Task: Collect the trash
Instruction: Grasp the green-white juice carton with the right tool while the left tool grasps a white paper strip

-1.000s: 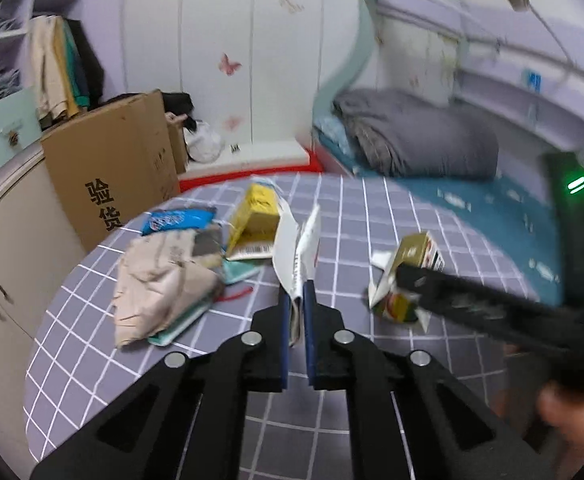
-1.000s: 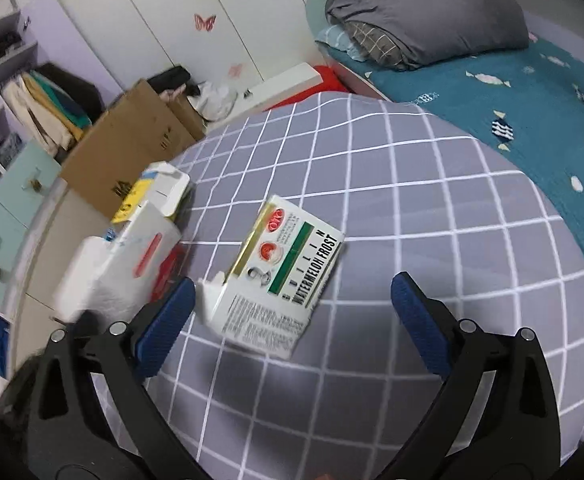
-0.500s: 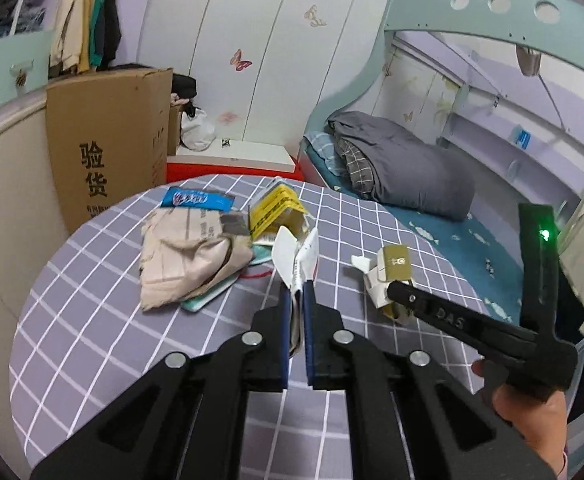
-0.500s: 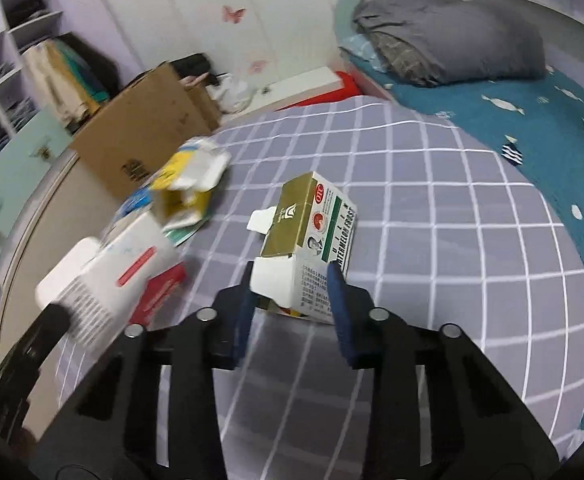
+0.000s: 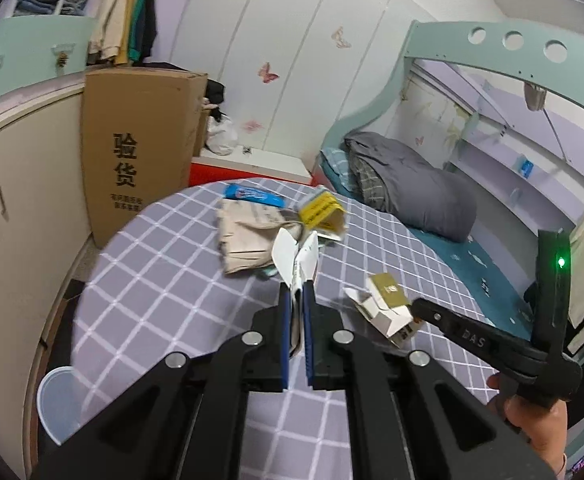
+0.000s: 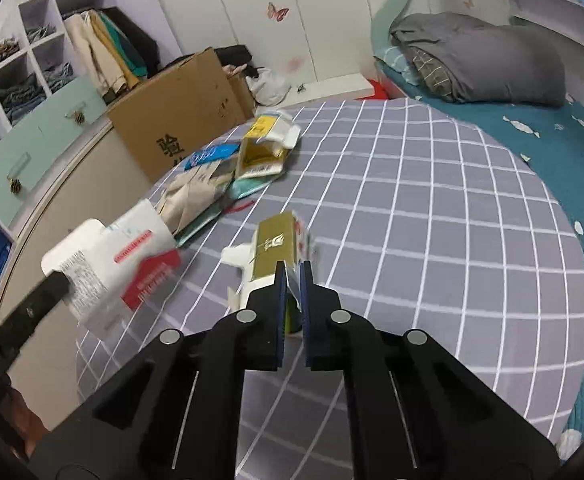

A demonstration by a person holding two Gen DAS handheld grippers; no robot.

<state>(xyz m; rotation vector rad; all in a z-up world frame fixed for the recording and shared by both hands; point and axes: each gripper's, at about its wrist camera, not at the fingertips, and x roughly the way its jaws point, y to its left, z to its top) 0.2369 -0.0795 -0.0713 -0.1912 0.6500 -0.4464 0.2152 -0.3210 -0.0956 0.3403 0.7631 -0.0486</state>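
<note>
Over at 8 o'clock in your left wrist view there's a translucent bin rim point(image 5: 57, 400) poking out beside the table point(image 5: 163, 280). Your left gripper point(image 5: 296, 292) is pinched tight on a flattened white carton point(image 5: 296, 254). At 12 o'clock the paper bag point(image 5: 247, 236) and yellow box point(image 5: 322, 212) sit unpicked. Your right gripper point(image 6: 292, 280) is clamped on the gold carton point(image 6: 273, 250), lifted off the cloth. Looks like the carry step, so next I'd swing both loads down to that bin and let go.
</note>
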